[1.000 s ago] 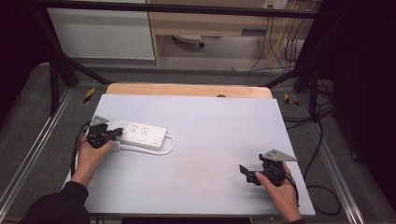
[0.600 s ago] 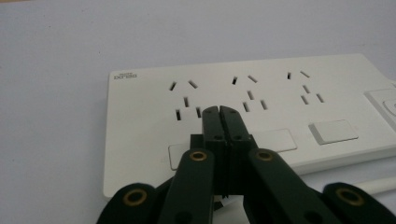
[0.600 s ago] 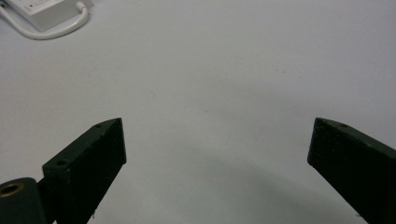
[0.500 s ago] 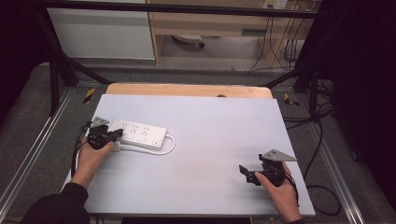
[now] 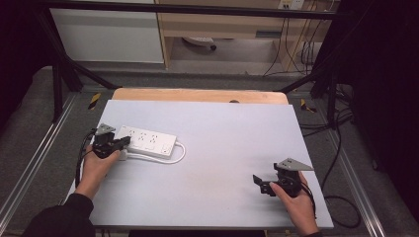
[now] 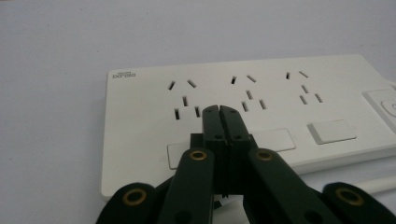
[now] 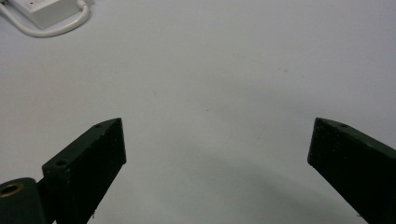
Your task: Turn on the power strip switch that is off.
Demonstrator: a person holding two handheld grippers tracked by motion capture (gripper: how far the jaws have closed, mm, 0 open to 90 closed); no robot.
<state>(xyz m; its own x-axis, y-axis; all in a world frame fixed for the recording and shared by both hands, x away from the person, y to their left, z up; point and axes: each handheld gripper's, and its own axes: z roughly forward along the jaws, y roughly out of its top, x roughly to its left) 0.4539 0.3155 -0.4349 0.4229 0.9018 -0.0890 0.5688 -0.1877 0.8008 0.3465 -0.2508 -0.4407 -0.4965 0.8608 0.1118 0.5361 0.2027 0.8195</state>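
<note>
1. White plastic from the high view: found the power strip (image 5: pixel 148 141) lying flat on the grey table (image 5: pixel 222 128), toward its left side, with the cord (image 5: pixel 180 153) looped off its right end. Saw the left claw (image 5: pixel 126 141) at the strip's near left end, tips together over the casing, just as a second earlier. Noted no shift of strip, cord or either hand across that second. Placed the right claw (image 5: pixel 259 183) well apart from all this, near the table's front right corner.

2. From the left gripper view: looked along the left claw (image 6: pixel 219 112), jaws pressed shut on nothing, tips low over the power strip (image 6: pixel 261 88) between the first and second socket groups. Could not tell whether the tips touched the casing. Counted three socket groups and a row of flat switches (image 6: pixel 331 131) along the near edge, with the middle one partly hidden behind the jaws.

3. From the right gripper view: found the right claw (image 7: pixel 217 154) spread wide and empty over bare table (image 7: pixel 233 70). Caught a corner of the power strip (image 7: pixel 42 11) and a bend of cord (image 7: pixel 60 28) far off at the top left.

4. Read the stillness as a pause, not progress. Judged the step in hand to be a press on a switch, or a nudge of the strip, with the closed left tips. Saw no sign of either done yet.
</note>
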